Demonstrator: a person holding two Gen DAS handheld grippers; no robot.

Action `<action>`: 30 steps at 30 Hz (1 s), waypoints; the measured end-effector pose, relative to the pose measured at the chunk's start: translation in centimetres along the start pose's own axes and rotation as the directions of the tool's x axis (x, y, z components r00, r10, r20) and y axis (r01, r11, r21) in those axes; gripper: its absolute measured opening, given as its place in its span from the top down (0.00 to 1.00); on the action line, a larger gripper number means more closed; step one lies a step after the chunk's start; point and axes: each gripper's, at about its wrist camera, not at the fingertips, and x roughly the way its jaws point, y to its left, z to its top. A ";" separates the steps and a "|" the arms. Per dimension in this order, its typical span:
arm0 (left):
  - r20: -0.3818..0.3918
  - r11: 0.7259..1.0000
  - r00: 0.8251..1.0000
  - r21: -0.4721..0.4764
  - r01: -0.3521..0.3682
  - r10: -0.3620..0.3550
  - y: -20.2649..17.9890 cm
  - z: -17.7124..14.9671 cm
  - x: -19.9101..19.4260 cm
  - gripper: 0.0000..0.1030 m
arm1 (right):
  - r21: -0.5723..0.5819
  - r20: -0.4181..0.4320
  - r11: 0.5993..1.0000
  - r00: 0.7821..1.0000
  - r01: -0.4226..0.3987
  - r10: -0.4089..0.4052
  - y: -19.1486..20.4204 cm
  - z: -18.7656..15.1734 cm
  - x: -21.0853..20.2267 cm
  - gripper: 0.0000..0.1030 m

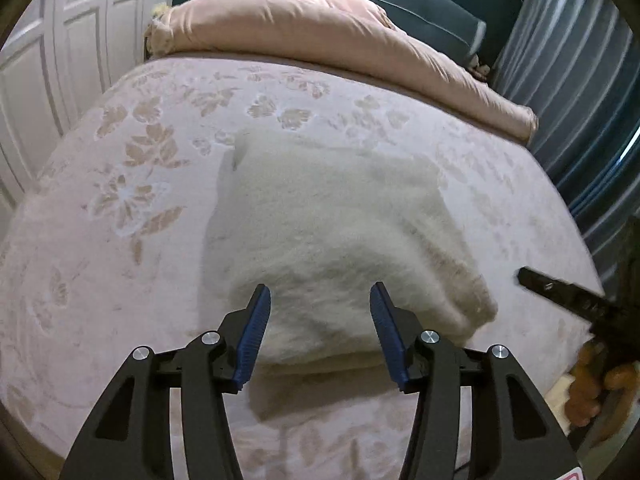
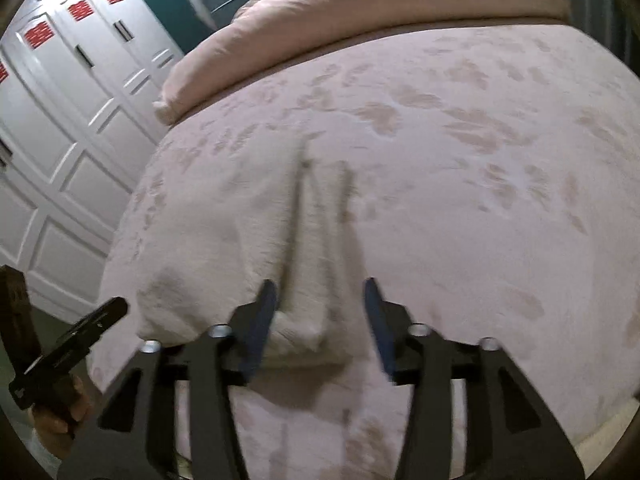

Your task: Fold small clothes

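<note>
Now the left tongs [image 1: 320, 320] hang wide open and empty just near of the fluffy cream garment [image 1: 332, 240], which lies partly folded on the bed [image 1: 100, 280], its long axis running near to far. Rightward, the right tongs [image 2: 320, 312], equally parted and empty, straddle its near right edge, both about equally close.

One cream garment [image 1: 332, 236], one bed [image 1: 120, 272], one pink duvet [image 1: 320, 28], two hand-held grippers.
</note>
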 end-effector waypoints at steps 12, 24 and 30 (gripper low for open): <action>-0.038 0.969 0.998 -0.243 0.041 -0.052 3.7 3.5 4.0 0.44 | -0.051 -0.124 0.999 0.992 -0.013 0.006 3.0 2.6 8.3 0.82; -0.080 0.964 0.996 -0.265 0.024 -0.047 3.7 1.7 6.4 0.40 | 0.058 -0.099 0.998 0.995 -0.009 0.014 -1.8 0.9 5.9 0.57; -0.082 0.911 0.984 -0.395 0.116 -0.161 5.8 1.6 7.8 0.30 | 0.171 -0.161 0.983 0.982 -0.071 0.099 -3.5 2.1 8.8 0.32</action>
